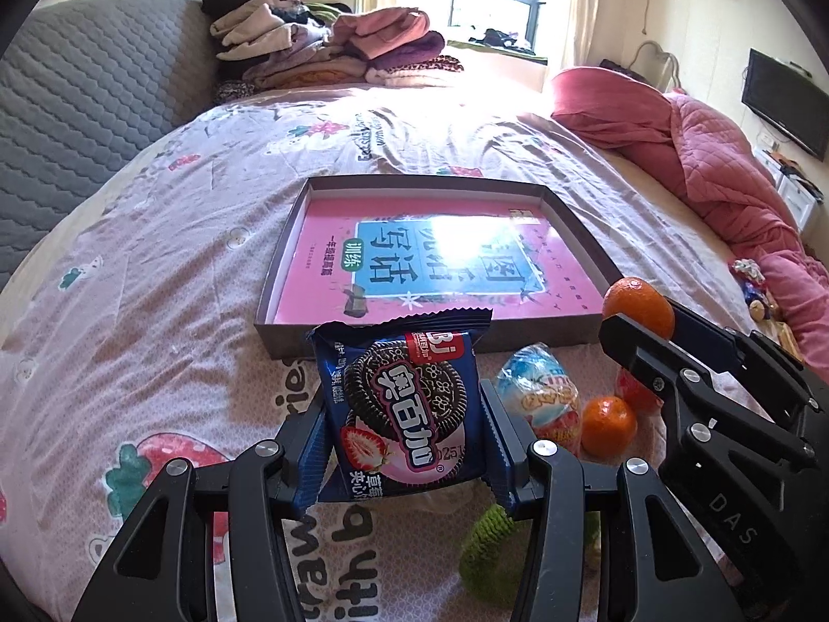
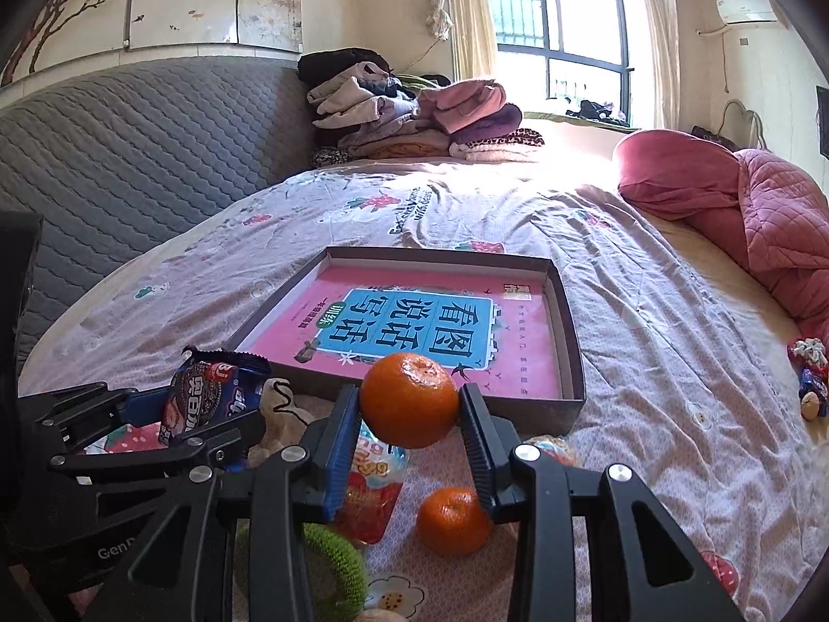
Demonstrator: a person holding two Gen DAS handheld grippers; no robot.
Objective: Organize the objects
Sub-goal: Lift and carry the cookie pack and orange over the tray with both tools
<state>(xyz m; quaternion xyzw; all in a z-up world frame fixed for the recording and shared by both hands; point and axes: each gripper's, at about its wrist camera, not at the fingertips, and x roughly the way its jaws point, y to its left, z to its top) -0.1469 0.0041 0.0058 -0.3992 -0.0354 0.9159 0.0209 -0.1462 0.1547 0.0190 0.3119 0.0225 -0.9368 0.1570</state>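
The left gripper (image 1: 404,446) clamps a blue cookie packet (image 1: 401,404); the right gripper (image 2: 409,433) pinches a tangerine (image 2: 409,399), both held near the shallow box (image 2: 570,363) on the bed (image 2: 673,363).

Book (image 2: 414,329) lies in box (image 2: 572,363) on bed (image 2: 673,363). Snack bag (image 2: 370,492) and orange (image 2: 453,521) lie before box. Clothes pile (image 2: 409,114) behind box.

Green knitted item (image 1: 489,544) half hidden behind left tool (image 1: 404,440); snack bag (image 2: 370,487) partly behind mandarin (image 2: 409,399)
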